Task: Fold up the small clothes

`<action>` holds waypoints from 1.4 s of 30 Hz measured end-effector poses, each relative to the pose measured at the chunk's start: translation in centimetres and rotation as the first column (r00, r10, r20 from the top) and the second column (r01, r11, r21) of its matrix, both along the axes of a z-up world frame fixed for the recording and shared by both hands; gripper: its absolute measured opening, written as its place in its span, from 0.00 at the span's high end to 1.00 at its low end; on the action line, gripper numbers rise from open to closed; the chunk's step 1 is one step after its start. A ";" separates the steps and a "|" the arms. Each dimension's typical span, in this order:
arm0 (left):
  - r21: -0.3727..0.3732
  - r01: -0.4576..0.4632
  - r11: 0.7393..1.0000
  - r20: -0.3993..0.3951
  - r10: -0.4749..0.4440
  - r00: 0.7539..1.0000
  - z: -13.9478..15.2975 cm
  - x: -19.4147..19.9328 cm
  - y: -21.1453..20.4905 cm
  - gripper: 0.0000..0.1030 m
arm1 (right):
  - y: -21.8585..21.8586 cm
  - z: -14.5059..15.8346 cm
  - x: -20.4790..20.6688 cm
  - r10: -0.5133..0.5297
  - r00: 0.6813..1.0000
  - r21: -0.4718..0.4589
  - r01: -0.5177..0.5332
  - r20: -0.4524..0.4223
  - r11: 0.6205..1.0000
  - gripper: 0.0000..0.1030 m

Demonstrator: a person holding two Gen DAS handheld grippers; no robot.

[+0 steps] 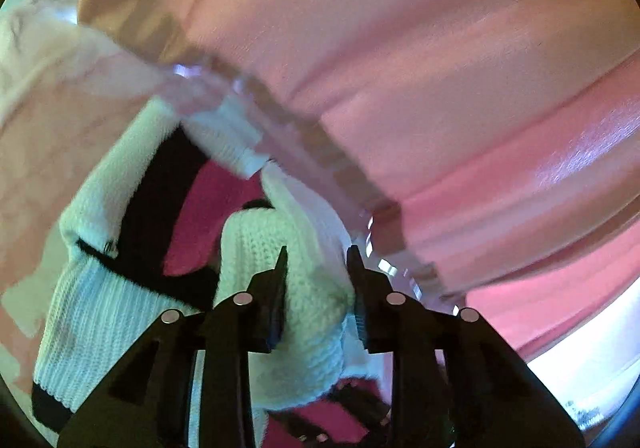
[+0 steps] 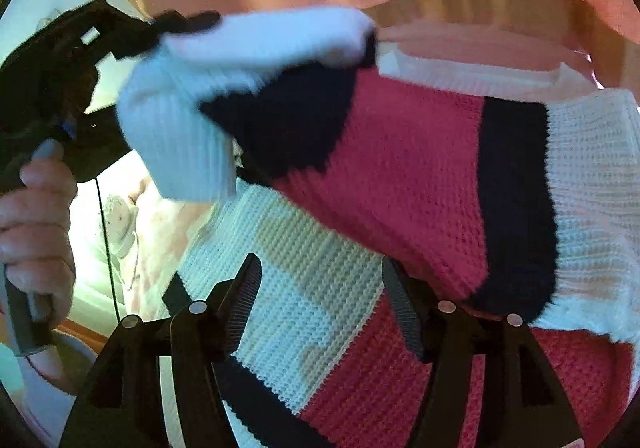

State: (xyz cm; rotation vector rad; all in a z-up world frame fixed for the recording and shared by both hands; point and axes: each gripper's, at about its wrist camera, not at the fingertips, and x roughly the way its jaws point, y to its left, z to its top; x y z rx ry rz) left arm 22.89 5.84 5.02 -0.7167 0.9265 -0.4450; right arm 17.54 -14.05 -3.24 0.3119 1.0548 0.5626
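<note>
A small knit sweater in white, dark navy and pink-red blocks (image 2: pixel 400 176) fills the right wrist view, lifted and draped. My left gripper (image 1: pixel 316 260) has white knit (image 1: pixel 280 248) bunched between its fingers, jaws closed part way on it. From the right wrist view the left gripper (image 2: pixel 176 24) holds the white sleeve (image 2: pixel 260 36) up at upper left. My right gripper (image 2: pixel 320 272) is open, its fingers spread over the white and red knit without pinching it.
Pink fabric (image 1: pixel 400 48) with a shiny edge covers the background in both views. A hand (image 2: pixel 36 216) grips the left tool's handle. Pale clothes (image 2: pixel 120 224) lie lower left, a white surface (image 1: pixel 592 360) at lower right.
</note>
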 end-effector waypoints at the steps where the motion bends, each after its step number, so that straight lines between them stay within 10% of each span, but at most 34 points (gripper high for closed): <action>1: 0.010 0.002 1.000 -0.042 -0.001 0.999 -1.2 0.3 0.1 0.74 | -0.1 -0.4 0.0 -0.001 1.000 -0.012 0.001 -0.015 1.000 0.40; 8: 0.030 -0.081 0.996 -0.199 0.086 0.976 -6.1 1.6 1.7 0.64 | -6.5 -1.5 -1.0 -0.145 0.988 -0.110 0.138 -0.059 0.984 0.42; 14: 0.042 -0.098 0.994 -0.104 0.102 0.989 -2.3 -0.4 -0.1 0.34 | -14.1 1.9 -2.0 -0.352 0.936 -0.129 0.351 0.016 0.928 0.40; 19: 0.167 -0.051 0.985 -0.092 0.067 0.993 -2.5 -1.0 -3.5 0.34 | -14.2 -0.5 1.1 -0.381 0.925 -0.260 0.371 0.015 0.891 0.40; 22: 0.186 -0.035 0.982 -0.159 0.066 0.985 -4.4 -0.8 -4.1 0.34 | -14.1 -2.4 1.7 -0.372 0.928 -0.315 0.362 0.030 0.878 0.65; 23: 0.185 -0.027 0.982 -0.179 0.060 0.982 -5.1 -0.6 -4.3 0.37 | -14.4 -2.2 1.6 -0.371 0.928 -0.303 0.367 0.047 0.879 0.81; 27: 0.172 0.022 0.985 -0.220 0.016 0.975 -7.3 0.0 -4.8 0.70 | -17.6 0.0 0.6 -0.450 0.889 -0.280 0.454 0.085 0.846 0.92; 32: 0.153 0.019 0.988 -0.209 0.014 0.978 -7.4 0.6 -5.0 0.82 | -22.0 -1.9 -0.6 -0.574 0.819 -0.371 0.538 0.017 0.757 0.91; 35: 0.092 -0.019 0.996 -0.160 0.034 0.987 -5.7 0.3 -3.7 0.84 | -22.3 0.5 -1.6 -0.603 0.795 -0.276 0.595 0.065 0.755 0.83; 42: 0.012 -0.014 1.000 0.061 0.013 0.998 1.5 -1.1 0.5 0.81 | -7.6 5.6 -1.6 -0.171 0.952 -0.286 0.242 0.252 0.927 0.50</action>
